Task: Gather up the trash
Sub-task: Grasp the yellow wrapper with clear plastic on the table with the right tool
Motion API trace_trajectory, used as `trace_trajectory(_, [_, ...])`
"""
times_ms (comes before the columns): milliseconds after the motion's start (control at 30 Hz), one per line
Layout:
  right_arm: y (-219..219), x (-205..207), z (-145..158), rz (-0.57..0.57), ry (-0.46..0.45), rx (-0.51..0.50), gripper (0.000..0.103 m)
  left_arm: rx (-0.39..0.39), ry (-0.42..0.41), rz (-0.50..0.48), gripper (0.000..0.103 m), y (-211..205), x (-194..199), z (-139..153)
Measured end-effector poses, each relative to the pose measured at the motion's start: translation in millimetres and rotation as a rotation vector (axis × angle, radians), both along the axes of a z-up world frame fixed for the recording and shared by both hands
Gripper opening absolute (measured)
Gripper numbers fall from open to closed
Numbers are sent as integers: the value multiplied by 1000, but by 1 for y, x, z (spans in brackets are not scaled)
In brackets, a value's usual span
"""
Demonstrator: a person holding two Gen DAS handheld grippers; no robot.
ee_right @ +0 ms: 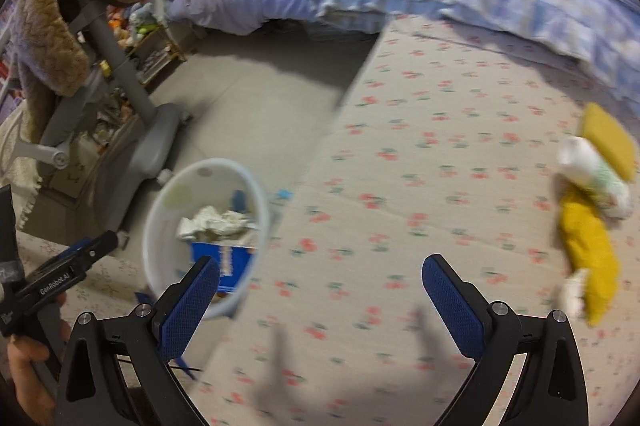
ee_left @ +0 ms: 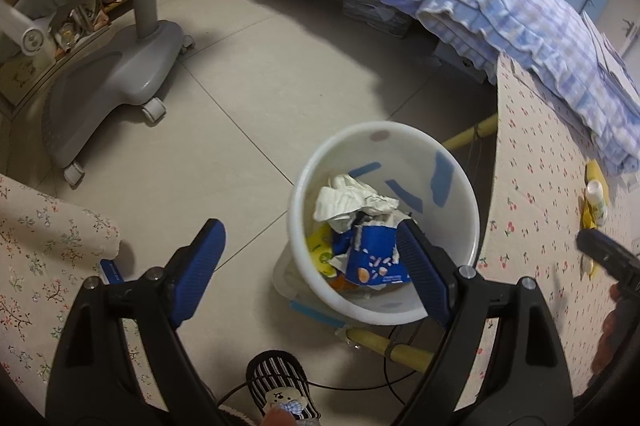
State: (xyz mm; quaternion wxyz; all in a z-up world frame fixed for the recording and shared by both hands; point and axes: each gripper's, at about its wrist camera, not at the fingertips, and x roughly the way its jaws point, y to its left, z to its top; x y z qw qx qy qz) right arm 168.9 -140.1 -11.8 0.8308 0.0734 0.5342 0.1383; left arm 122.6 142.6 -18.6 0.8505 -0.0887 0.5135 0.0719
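While lying on its side on the cherry-print tablecloth (ee_right: 400,146), well to the right of the right gripper (ee_right: 320,266), resting across two yellow wrappers (ee_right: 588,258) and running its long axis, in the right wrist view, from upper left to lower right, at a slant to the line between the finger pads: the white bottle (ee_right: 596,182), too blurred there for telling the cap end. Sitting just below the lower wrapper: a small crumpled white scrap (ee_right: 574,290). Judging the chief risk as a round body rolling: closing across the slanted bottle and likely squirting it out sideways, or nudging it toward the far edge of the cloth. Also risking, by this reading, a pinch of slippery wrapper along with the bottle, dragging the scrap off, or catching a fold of cloth. Keeping the right jaws spread wide, with nothing between them but bare cloth. Hovering the left gripper (ee_left: 308,226) above the white bin (ee_left: 384,130), jaws likewise spread, pinching nothing; crumpled paper and a blue packet (ee_left: 376,258) lying inside the bin on the floor beside the table. Possibly knocking the bin's rim with the left fingers, given how near they are hanging.
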Motion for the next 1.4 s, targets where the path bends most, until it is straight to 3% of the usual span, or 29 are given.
trace_trajectory(467, [-179,-7,-7,-303,28,-49,102,3,19,-96,87,-42,6,-1])
trace_trajectory(633, [-218,-7,-15,-368,49,-59,102,-12,11,-143,87,-69,10,4])
trace_trajectory(867, [-229,-3,-41,-344,136,-121,101,-25,9,-197,87,-107,18,8])
trace_trajectory(1033, [-210,3,-50,-248,144,-202,91,-45,14,-227,87,-130,21,9])
trace_trajectory(1100, [-202,5,-52,-218,144,-225,80,-50,15,-239,87,-138,21,9])
trace_trajectory(1233, [-198,7,-55,-194,140,-212,71,-62,19,-261,87,-153,22,10])
trace_trajectory(1400, [-204,2,-53,-188,143,-164,52,-68,15,-317,87,-182,23,12])
